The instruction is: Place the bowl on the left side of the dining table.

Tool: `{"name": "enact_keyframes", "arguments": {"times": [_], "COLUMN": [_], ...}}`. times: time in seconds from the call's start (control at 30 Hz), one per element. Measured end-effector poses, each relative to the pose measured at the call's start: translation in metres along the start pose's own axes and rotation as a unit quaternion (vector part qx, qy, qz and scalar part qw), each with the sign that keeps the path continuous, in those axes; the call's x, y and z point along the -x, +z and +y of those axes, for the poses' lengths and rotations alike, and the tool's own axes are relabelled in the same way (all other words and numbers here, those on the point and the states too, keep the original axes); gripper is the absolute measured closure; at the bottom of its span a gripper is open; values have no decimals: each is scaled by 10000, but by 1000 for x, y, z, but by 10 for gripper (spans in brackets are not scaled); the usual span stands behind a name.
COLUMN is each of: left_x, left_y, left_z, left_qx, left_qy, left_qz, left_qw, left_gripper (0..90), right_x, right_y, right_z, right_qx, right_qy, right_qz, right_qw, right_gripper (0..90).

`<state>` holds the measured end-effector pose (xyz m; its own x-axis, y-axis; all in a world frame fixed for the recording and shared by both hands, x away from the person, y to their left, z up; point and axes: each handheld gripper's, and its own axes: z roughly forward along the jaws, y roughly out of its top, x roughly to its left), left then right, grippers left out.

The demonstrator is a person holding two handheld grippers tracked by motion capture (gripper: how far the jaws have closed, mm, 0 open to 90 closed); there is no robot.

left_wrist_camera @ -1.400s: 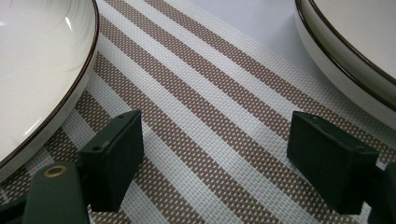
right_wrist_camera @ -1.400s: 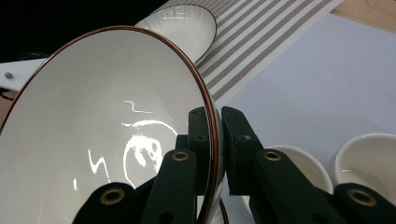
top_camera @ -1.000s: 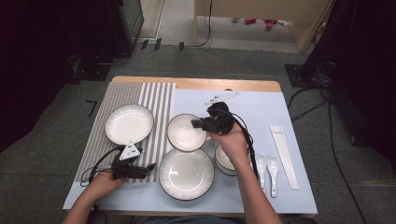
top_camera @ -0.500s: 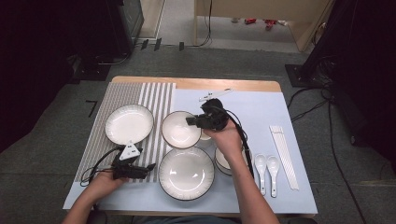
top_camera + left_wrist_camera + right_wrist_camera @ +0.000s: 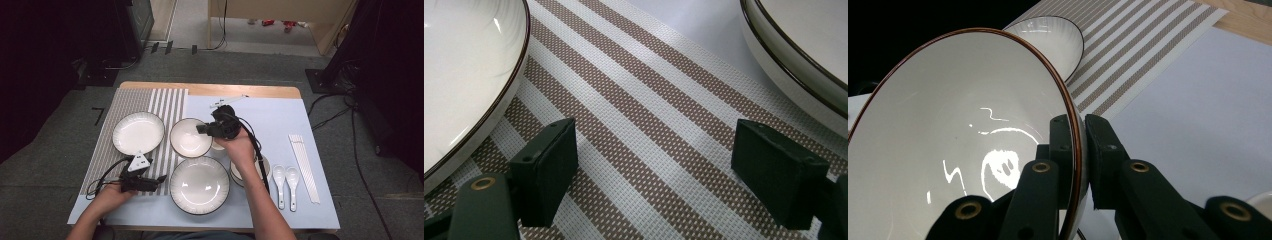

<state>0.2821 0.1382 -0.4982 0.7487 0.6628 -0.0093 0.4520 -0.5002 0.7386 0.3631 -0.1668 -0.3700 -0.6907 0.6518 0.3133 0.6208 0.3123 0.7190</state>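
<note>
Right tool (image 5: pixel 1079 165) pinching rim of white brown-edged ceramic bowl (image 5: pixel 963 145), lifted, unplaced (destination unclear); left tool (image 5: pixel 674 170) spread, idle on striped mat (image 5: pixel 639 115).

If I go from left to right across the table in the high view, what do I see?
Striped mat → plate → bowl pinched by the right gripper → two spoons → chopsticks.
</note>
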Motion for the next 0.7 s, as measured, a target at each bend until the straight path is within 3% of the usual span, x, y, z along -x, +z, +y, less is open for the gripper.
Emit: {"name": "enact_keyframes", "arguments": {"times": [0.7], "left_x": [0], "left_y": [0], "left_z": [0], "left_qx": [0], "left_qy": [1], "left_qz": [0], "left_qw": [10000], "left_gripper": [191], "right_x": [-1], "right_y": [13], "right_z": [6], "right_qx": [-29], "right_qy": [75], "right_qz": [24], "right_qw": [10000], "right_gripper": [832]}}
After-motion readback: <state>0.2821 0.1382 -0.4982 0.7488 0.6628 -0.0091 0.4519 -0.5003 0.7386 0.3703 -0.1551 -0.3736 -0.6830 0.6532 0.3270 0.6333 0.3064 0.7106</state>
